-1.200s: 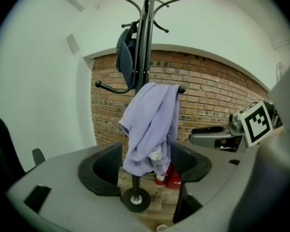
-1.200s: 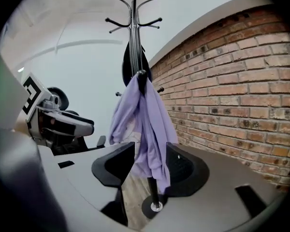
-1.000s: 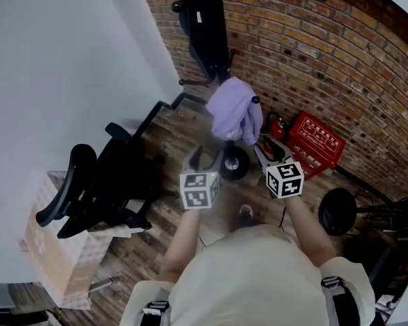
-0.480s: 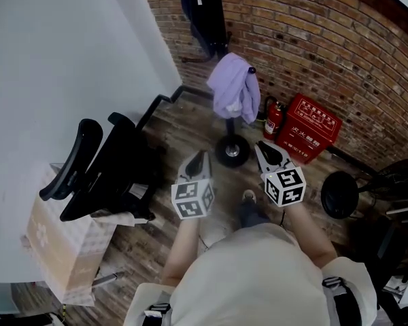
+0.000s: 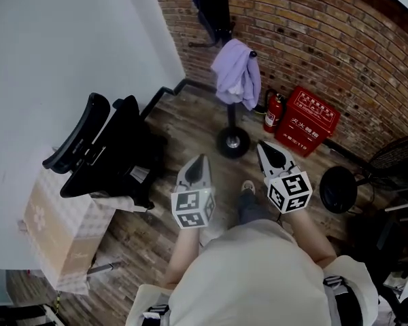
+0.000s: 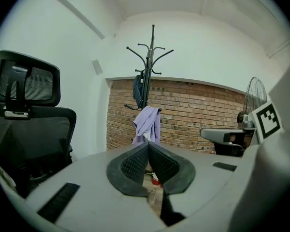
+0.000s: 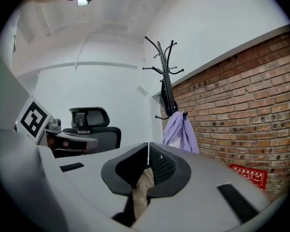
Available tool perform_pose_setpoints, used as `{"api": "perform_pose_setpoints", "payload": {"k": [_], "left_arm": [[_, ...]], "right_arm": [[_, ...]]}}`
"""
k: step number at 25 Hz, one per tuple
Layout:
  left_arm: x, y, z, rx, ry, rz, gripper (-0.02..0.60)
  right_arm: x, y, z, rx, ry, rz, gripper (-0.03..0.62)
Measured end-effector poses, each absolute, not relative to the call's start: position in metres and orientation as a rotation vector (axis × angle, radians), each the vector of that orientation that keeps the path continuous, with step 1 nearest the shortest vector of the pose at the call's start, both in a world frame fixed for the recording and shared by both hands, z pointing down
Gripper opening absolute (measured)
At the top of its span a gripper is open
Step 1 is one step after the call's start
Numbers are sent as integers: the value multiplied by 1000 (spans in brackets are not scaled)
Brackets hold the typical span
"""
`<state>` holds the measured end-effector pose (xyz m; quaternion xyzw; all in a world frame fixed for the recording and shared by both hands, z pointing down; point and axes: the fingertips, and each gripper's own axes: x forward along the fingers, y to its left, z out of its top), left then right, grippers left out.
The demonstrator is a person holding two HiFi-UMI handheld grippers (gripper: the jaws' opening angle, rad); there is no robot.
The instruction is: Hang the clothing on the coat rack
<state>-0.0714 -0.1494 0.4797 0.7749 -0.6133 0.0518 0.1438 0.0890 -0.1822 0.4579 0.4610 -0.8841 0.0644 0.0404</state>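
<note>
- L gripper [image 5: 199, 160]: jaws together, empty.
- R gripper [image 5: 265, 148]: same, nothing held.
- Lilac garment [image 5: 236, 73]: 12 o'clock from both, well apart, draped on a coat rack [image 5: 231, 117] peg.
- Handling: prob. light, soft, limp, bunches easily.
- Best hold: collar/shoulder fold nr peg.

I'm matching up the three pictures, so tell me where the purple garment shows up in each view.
Head view: garment at top centre, hanging on the rack.
Left gripper view: garment at the centre, low on the rack.
Right gripper view: garment just right of centre.
Shared landmark: the brick wall behind the garment in all three views.
</note>
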Motion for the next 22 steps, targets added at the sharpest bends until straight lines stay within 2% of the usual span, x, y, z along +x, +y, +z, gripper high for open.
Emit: {"api": "perform_pose_setpoints", "payload": {"k": [22], "left_arm": [[-71,-127,478,2247,-1760,158,5]], "right_arm": [[88,-152,451,1421,-2696,130,-2]]}}
